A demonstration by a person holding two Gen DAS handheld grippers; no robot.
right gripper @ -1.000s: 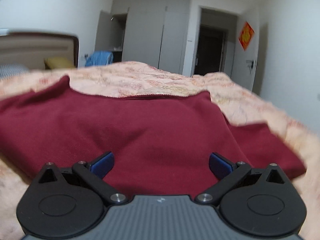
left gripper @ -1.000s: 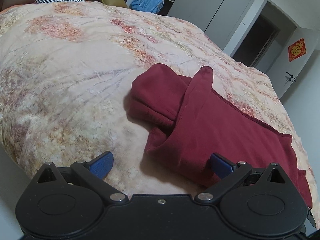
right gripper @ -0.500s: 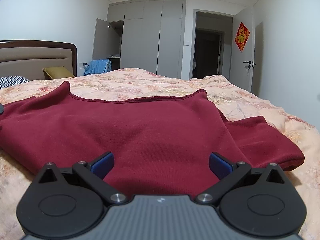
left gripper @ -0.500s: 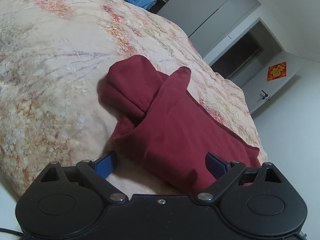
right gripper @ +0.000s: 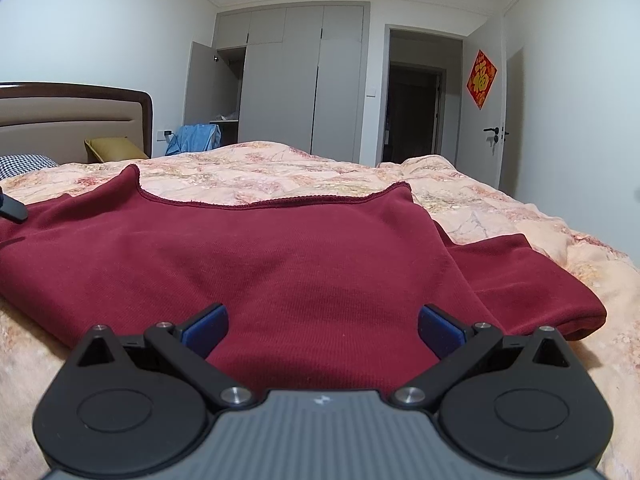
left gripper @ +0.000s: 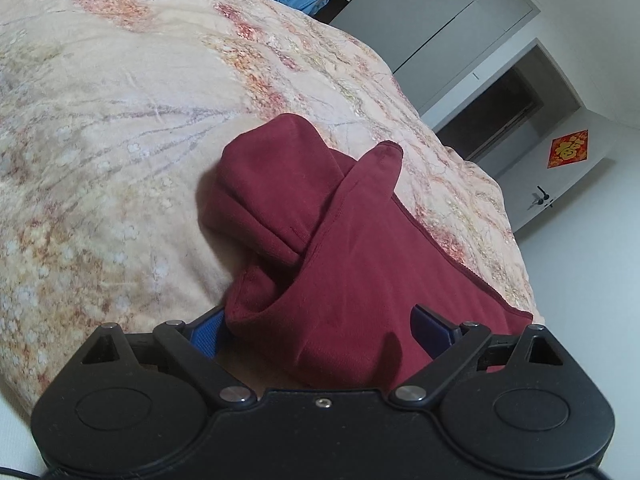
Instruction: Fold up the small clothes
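A dark red garment (left gripper: 352, 280) lies partly folded on the floral bedspread (left gripper: 100, 140). It also fills the middle of the right wrist view (right gripper: 280, 264), with one sleeve (right gripper: 528, 280) sticking out to the right. My left gripper (left gripper: 318, 330) is open, its blue pads on either side of the garment's near left corner, the cloth lying between them. My right gripper (right gripper: 322, 326) is open, low over the garment's near edge, with cloth between its pads. The tip of the left gripper shows at the left edge of the right wrist view (right gripper: 12, 208).
The bed's headboard (right gripper: 72, 108) with a yellow cushion (right gripper: 114, 148) and a checked pillow (right gripper: 24, 162) is at the far left. Grey wardrobes (right gripper: 300, 80), blue cloth (right gripper: 198, 138), a dark doorway (right gripper: 414, 112) and a white door (right gripper: 510, 120) stand beyond the bed.
The left gripper has moved forward and lower onto the garment's corner, so cloth now lies between its pads. The right gripper has steadied close over the near edge.
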